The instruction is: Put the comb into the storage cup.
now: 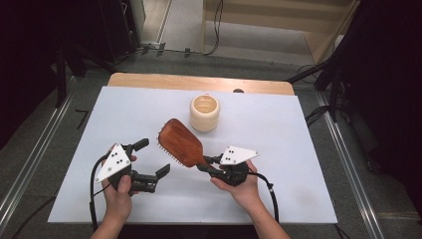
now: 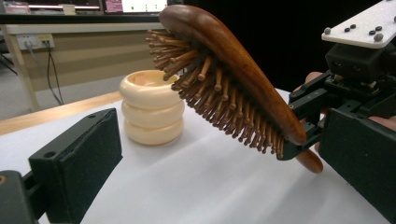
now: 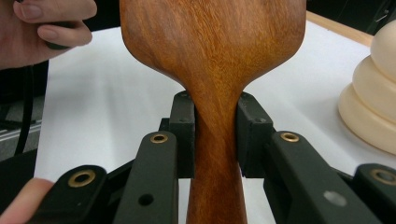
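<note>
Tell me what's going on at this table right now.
A person holds a gripper in each hand. The right gripper is shut on the handle of a wooden hairbrush, held off the white table with bristles facing down. The left gripper is open beside it, holding nothing. A cream ribbed cup stands behind the brush.

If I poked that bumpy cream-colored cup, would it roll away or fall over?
Probably neither. The cream cup stands upright on a wide flat bottom on the white table, so it likely just slides. It looks squat rather than tall, so tipping seems unlikely. Knocked onto its side, its round rings might roll.
</note>
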